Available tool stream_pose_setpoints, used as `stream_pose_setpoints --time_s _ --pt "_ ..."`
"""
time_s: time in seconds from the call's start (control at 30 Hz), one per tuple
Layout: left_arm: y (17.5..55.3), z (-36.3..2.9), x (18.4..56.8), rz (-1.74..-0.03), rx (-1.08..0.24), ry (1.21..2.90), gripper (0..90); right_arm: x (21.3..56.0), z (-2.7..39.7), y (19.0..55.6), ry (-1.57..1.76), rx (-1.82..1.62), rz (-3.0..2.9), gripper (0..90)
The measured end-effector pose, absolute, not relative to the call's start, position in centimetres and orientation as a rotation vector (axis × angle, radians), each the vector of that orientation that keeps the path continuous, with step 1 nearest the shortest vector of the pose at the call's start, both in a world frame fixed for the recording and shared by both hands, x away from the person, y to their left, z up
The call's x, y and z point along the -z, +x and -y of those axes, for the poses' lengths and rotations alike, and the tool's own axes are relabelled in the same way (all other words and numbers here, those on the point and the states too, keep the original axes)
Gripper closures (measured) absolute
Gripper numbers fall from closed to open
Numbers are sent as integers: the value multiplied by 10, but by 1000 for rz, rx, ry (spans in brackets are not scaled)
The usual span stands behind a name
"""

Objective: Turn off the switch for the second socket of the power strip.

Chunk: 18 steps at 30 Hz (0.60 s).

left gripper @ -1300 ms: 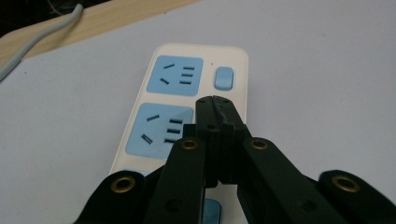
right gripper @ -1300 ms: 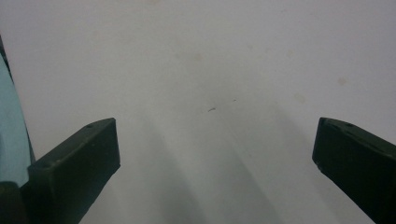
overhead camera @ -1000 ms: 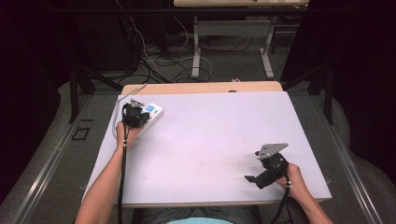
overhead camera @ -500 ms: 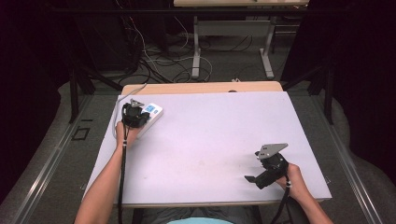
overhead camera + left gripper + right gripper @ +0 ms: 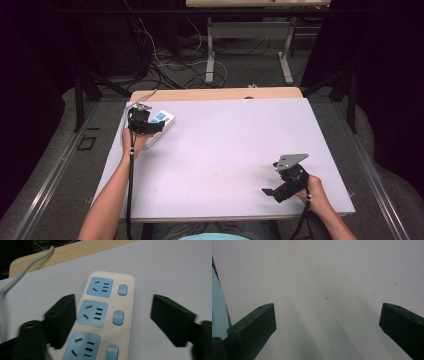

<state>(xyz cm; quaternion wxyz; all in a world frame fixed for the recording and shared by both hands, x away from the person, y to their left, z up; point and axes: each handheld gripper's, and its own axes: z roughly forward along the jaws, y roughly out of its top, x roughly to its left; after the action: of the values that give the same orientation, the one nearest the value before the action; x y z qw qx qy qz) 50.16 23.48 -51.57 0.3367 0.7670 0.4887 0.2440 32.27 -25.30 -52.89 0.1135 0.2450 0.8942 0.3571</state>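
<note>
Your left claw (image 5: pixel 113 315) hangs over the power strip (image 5: pixel 103 317) with its jaws spread wide; they have just been opening. The strip lies between them, but neither pad presses on it. Judged from this, the step in hand is a release of the strip, or a reset just ahead of a press on one of its switches; the frames do not decide between the two.

Your right claw (image 5: pixel 327 322) is also open, with nothing between its jaws. It rests low over bare table (image 5: pixel 332 270) at the near right, well apart from the strip.

Location of the strip: far left corner of the table (image 5: pixel 225 150), lying flat, partly under the left claw (image 5: pixel 150 126) in the high view. Its grey-white cable (image 5: pixel 27 267) leaves over the wooden far edge.

Appearance: a cream-white body with rounded corners. Three pale blue socket faces (image 5: pixel 92 313) sit in a row, each with several slots. Beside each socket is a small pale blue rocker switch (image 5: pixel 118 317).

Next move, as a judgement:
- To press a switch, bring one jaw tip squarely over the rocker and push straight down.
- To shift the strip, close across its width, clear of the switches.
- Keep the cable slack.
</note>
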Motion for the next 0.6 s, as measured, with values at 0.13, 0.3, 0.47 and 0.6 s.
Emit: stream_pose_setpoints --time_s 0.13,0.3,0.47,0.6 --pt "499 -234 511 -1275 -636 1994 15 529 253 323 719 -1047 -2623 3" --pt "494 -234 506 -1268 -642 1967 0 529 253 322 721 -1045 -2618 3" --pt "488 -236 502 -1261 -638 1960 0 529 253 322 716 -1046 -2623 3" --pt "480 -239 498 -1256 -634 1960 0 528 253 322 720 -1048 -2621 3"
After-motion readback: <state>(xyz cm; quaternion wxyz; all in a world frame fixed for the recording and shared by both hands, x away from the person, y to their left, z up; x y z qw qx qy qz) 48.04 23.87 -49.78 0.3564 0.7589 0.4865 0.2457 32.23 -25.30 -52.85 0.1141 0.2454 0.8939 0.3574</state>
